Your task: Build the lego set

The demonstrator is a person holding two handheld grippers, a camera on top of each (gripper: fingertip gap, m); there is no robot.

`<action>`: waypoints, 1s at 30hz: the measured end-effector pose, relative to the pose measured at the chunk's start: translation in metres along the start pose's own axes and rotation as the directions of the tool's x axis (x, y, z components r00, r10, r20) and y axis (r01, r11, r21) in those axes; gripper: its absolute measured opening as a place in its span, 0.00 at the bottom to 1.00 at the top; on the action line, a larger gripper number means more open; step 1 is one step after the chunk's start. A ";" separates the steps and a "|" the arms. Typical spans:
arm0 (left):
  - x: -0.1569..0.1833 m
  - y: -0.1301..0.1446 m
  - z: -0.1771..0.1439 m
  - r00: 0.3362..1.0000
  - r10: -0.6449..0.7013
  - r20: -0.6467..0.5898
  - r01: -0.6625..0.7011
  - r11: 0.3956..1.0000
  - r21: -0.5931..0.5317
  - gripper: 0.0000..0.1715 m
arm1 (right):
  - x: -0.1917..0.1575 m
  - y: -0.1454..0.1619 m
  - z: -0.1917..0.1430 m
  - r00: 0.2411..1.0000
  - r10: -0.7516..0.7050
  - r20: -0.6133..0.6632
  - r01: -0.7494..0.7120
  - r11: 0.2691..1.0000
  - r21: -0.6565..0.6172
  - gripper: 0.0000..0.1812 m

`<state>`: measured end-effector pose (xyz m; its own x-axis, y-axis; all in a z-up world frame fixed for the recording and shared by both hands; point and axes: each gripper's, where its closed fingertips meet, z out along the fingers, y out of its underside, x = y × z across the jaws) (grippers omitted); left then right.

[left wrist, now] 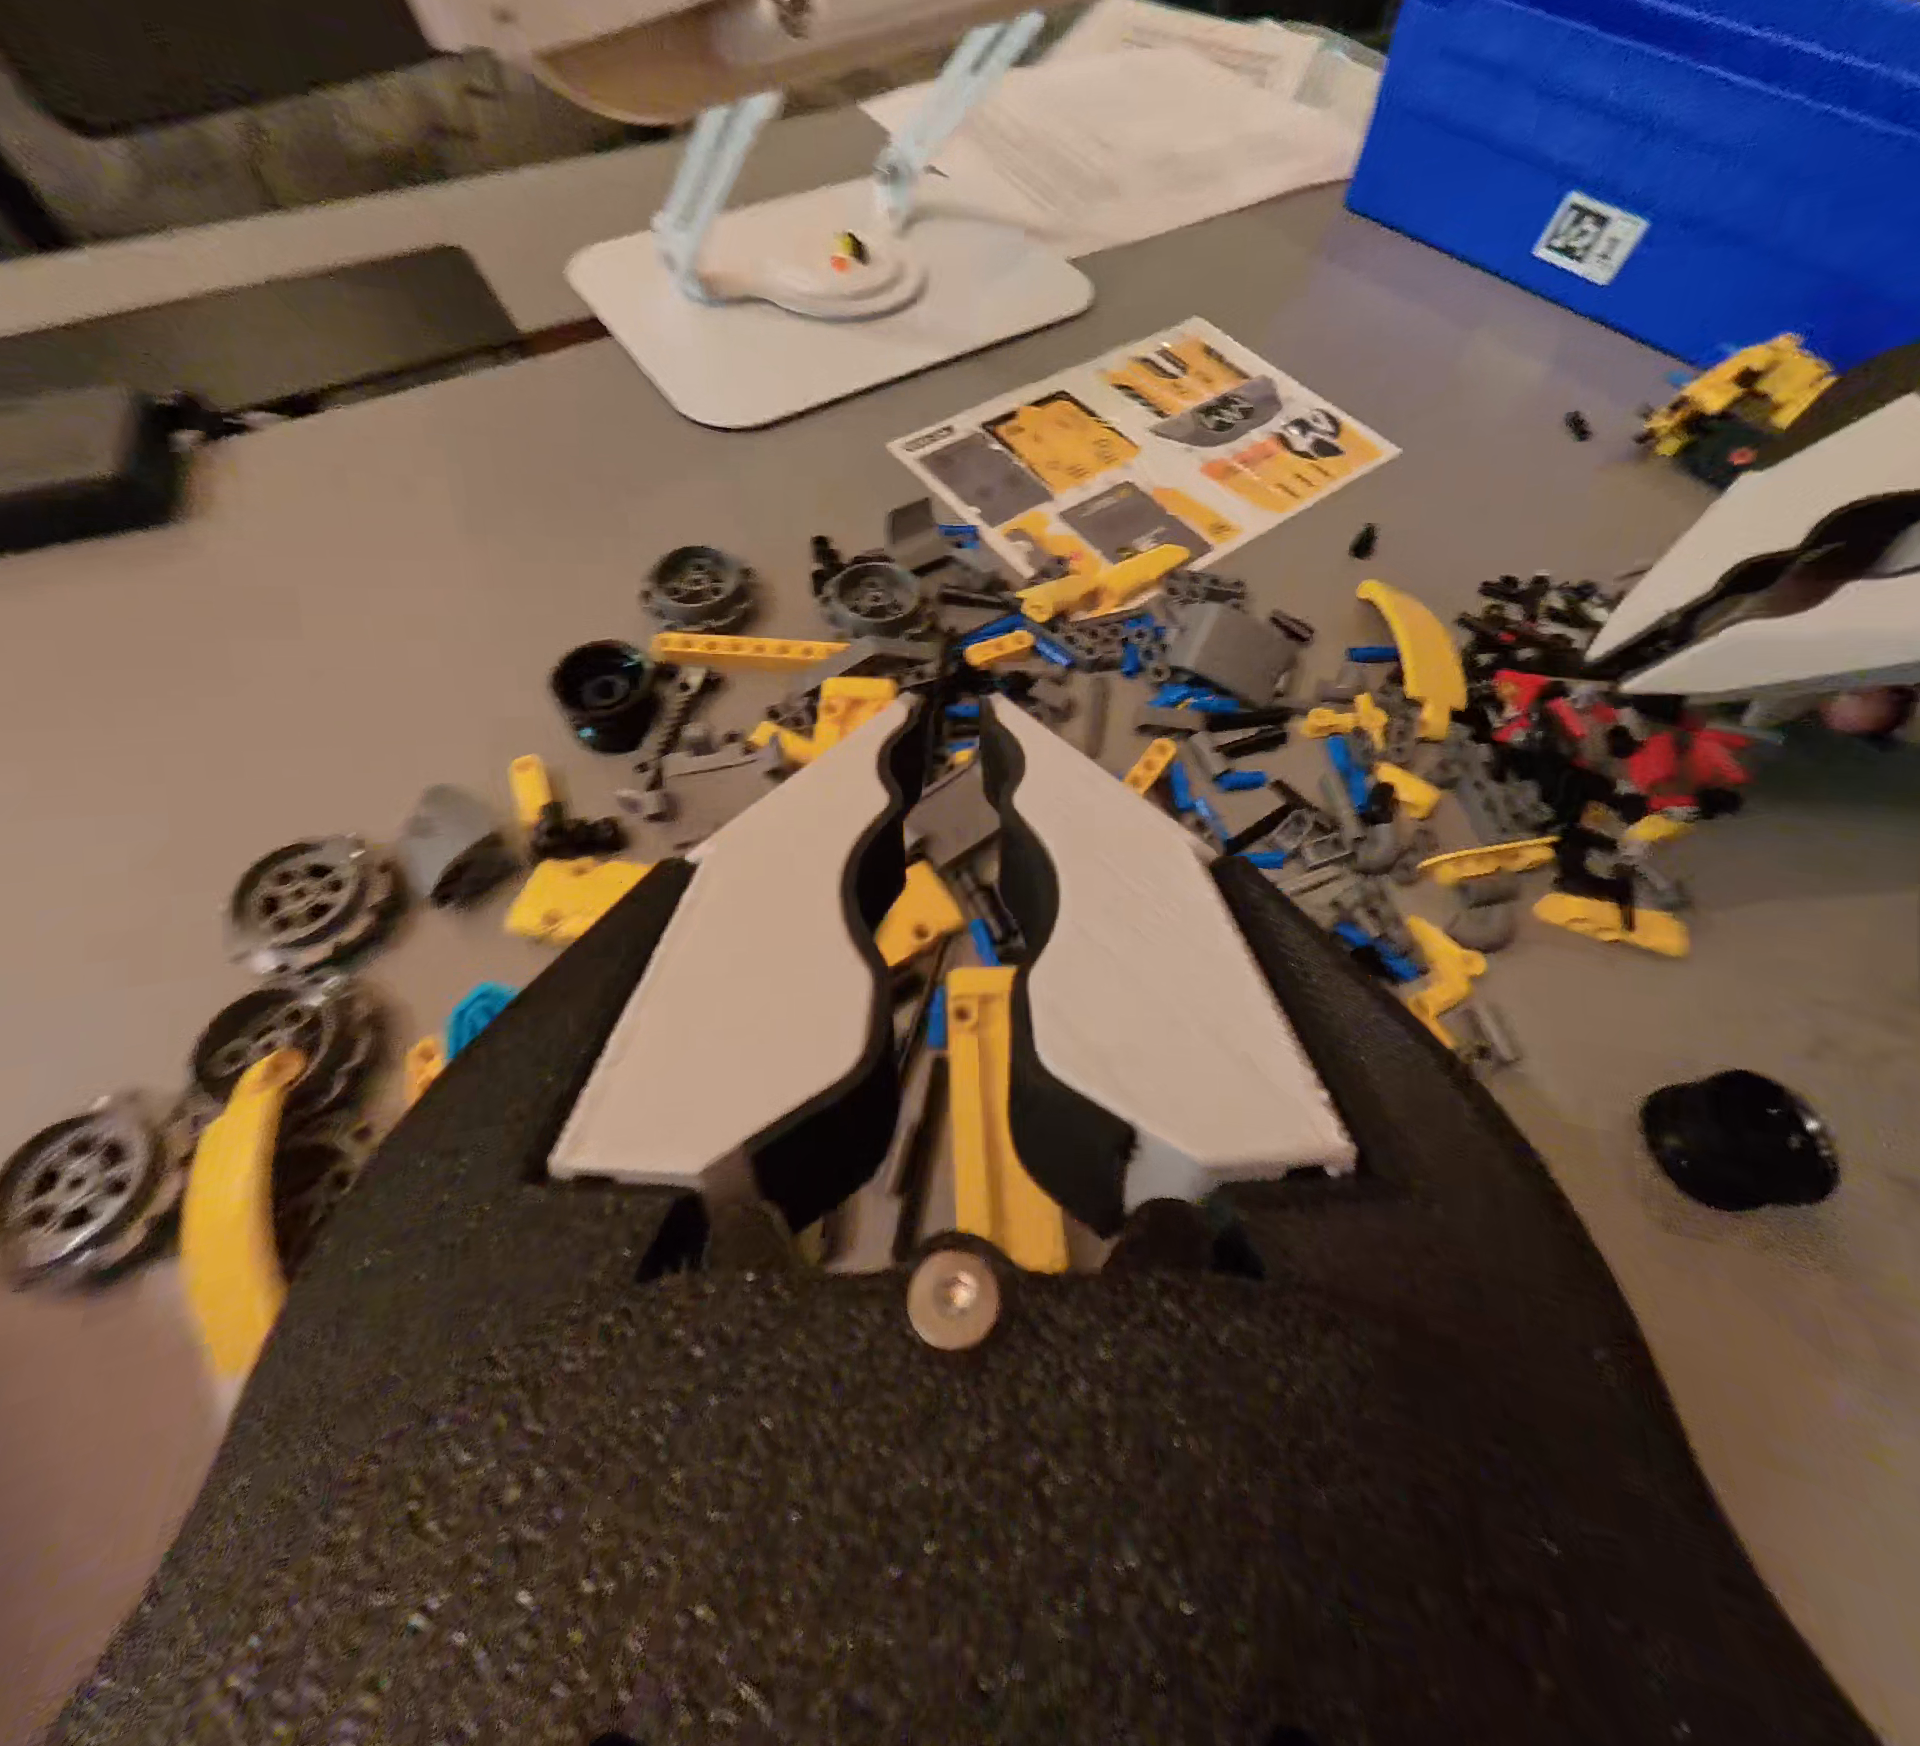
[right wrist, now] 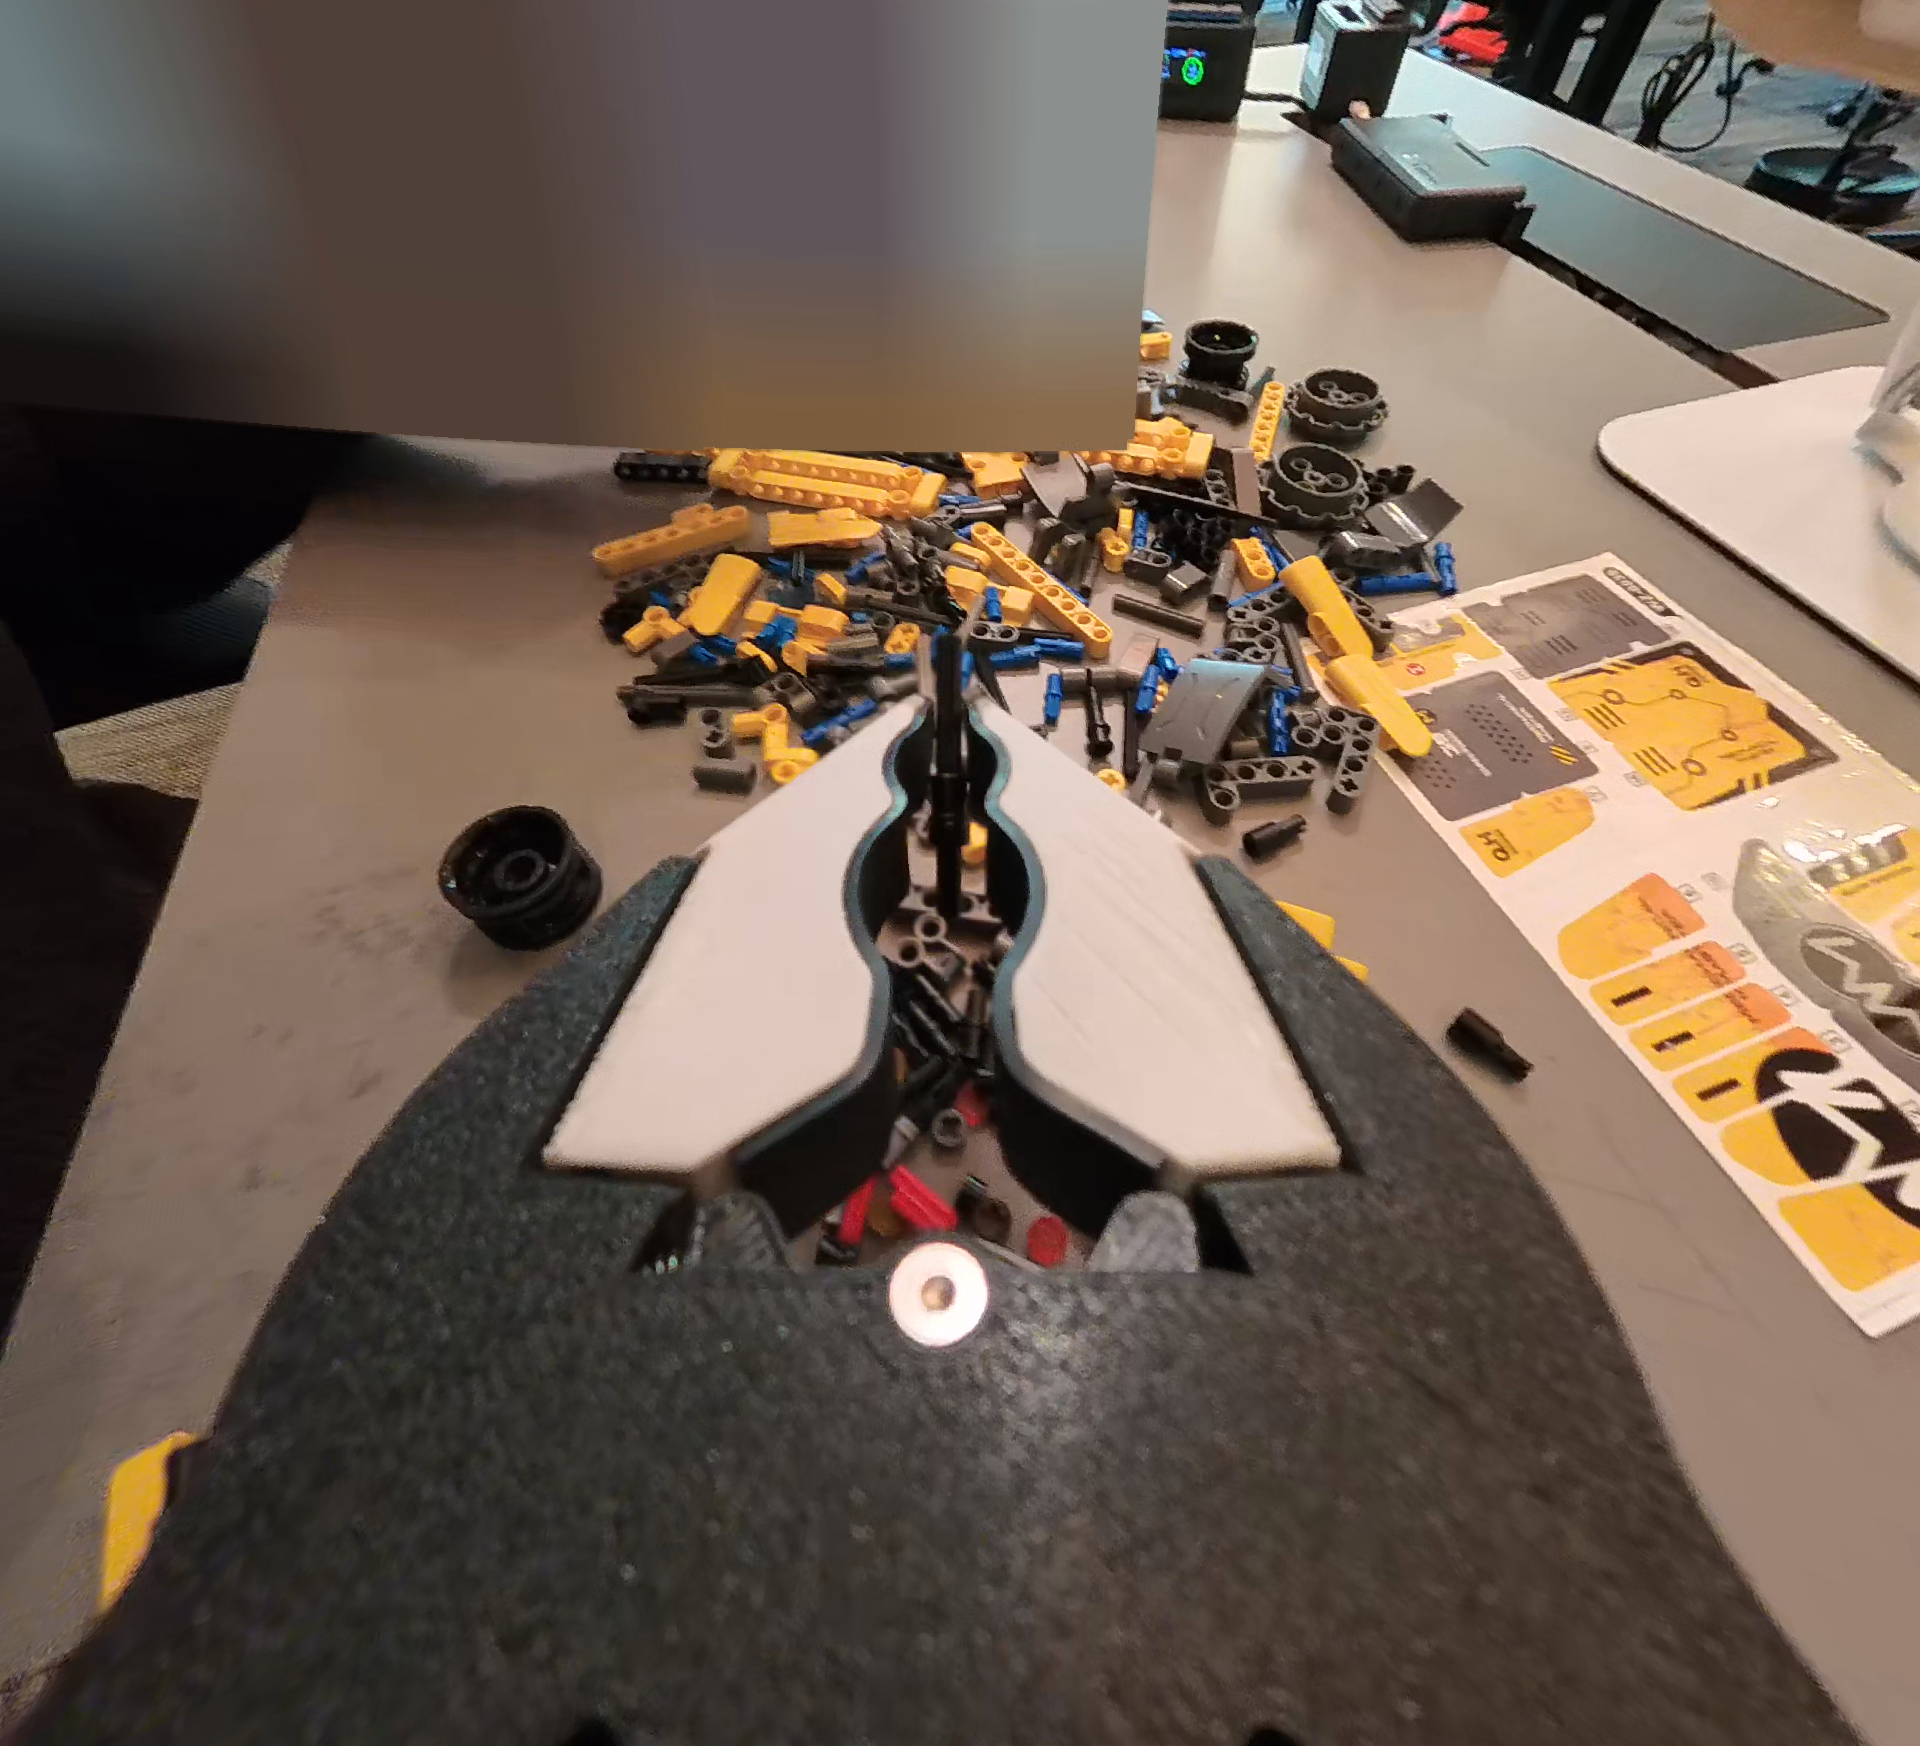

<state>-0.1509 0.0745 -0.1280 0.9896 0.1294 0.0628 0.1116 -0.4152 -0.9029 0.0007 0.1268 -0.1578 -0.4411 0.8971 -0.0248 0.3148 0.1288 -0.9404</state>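
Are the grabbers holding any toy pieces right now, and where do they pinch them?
The right gripper pinches a thin black plastic axle rod near its upper end. The left gripper is nearly closed over the brick pile; whether it holds anything cannot be told.

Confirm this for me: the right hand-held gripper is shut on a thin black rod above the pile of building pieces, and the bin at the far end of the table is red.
Not quite. The bin is blue, not red, as the left wrist view shows. The rest stands: the right hand-held gripper is shut on a thin black rod above the pile of building pieces.
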 end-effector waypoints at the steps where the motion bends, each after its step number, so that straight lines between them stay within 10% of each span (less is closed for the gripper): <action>1: 0.001 -0.003 0.006 1.000 -0.009 -0.011 0.009 1.000 -0.006 0.06 | -0.002 -0.002 -0.001 1.000 -0.005 0.003 0.005 1.000 0.005 0.03; 17: -0.080 0.042 -0.021 0.981 -0.162 0.108 0.162 0.987 0.016 0.05 | 0.006 0.002 -0.004 0.998 -0.043 -0.039 0.043 0.999 -0.016 0.03; 30: -0.075 0.047 -0.016 0.983 -0.166 0.083 0.167 0.986 -0.013 0.05 | 0.006 0.001 -0.007 0.997 -0.058 -0.049 0.057 0.998 -0.018 0.03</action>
<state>-0.2188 0.0310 -0.1690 0.9464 0.2709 0.1760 0.2768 -0.3990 -0.8742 0.0036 0.1353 -0.1565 -0.4171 0.9077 0.0462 0.3039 0.1872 -0.9341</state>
